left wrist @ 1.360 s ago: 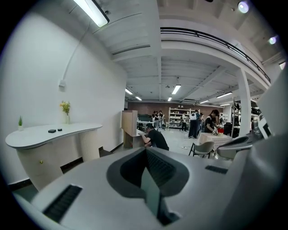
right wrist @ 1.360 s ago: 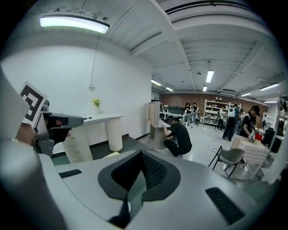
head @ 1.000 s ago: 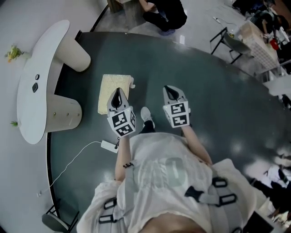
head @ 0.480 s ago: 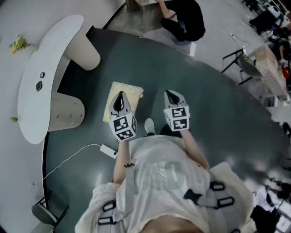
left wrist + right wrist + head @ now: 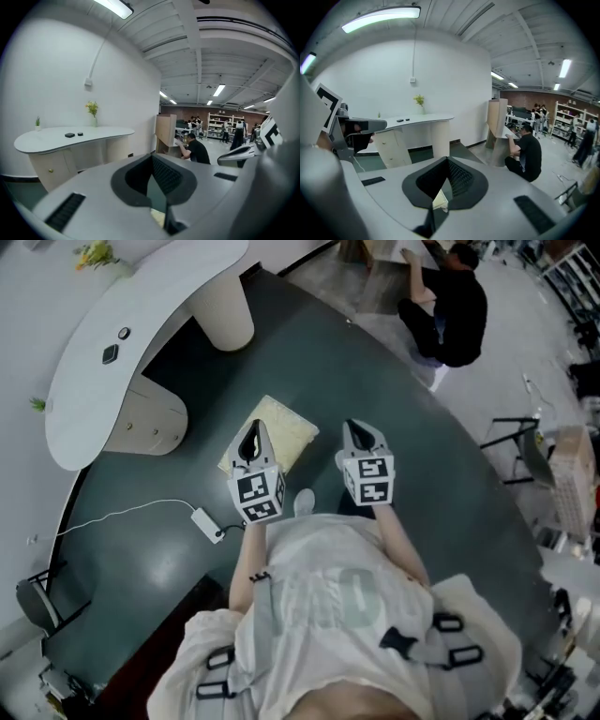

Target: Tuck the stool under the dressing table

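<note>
The stool (image 5: 286, 432), low with a cream cushion, stands on the dark green floor to the right of the white curved dressing table (image 5: 141, 343). In the head view my left gripper (image 5: 251, 429) hangs shut over the cushion's near edge, holding nothing. My right gripper (image 5: 353, 429) is shut and empty, just right of the stool. In the left gripper view the shut jaws (image 5: 154, 187) point toward the dressing table (image 5: 70, 138). A cream sliver of stool (image 5: 439, 200) shows below the right gripper's shut jaws.
A white power strip (image 5: 206, 521) with its cable lies on the floor to the left of my feet. A person in black (image 5: 455, 306) crouches by a wooden panel at the back. A black folding chair (image 5: 520, 451) stands at the right, another chair (image 5: 33, 601) at the lower left.
The whole scene has swung round as the person turned and stepped. Both grippers travelled along with shut jaws, and the table now lies further up in the head view.
</note>
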`<action>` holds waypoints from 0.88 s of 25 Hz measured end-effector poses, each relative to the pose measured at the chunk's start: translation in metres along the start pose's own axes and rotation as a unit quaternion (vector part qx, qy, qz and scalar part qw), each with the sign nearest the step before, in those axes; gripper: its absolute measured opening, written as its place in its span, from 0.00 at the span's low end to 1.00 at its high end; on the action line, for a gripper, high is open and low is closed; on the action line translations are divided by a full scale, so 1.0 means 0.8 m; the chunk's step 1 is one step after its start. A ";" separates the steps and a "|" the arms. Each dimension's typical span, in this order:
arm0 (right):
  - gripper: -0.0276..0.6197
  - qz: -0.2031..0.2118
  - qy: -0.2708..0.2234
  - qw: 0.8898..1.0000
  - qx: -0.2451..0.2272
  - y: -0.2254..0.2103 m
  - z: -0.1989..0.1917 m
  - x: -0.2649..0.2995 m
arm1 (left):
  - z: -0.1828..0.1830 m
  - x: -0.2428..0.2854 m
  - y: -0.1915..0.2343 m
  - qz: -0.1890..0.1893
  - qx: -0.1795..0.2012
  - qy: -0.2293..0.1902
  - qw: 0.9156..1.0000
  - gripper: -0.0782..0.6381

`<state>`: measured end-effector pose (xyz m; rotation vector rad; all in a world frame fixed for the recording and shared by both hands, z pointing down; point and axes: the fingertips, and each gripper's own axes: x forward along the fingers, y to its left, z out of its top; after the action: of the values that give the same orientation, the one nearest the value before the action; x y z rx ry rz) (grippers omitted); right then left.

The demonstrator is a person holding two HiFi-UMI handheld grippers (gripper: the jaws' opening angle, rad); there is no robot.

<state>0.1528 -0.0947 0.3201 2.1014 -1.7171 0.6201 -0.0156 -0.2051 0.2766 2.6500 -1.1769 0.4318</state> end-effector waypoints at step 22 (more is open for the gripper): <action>0.05 0.318 -0.027 0.925 -0.208 0.038 0.103 0.132 | -0.008 -0.060 0.025 0.379 -0.134 -0.041 0.915 0.11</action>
<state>0.1498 -0.2313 0.3079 1.2724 -2.3287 0.3095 -0.0622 -0.1832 0.2674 1.9121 -2.1030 0.2401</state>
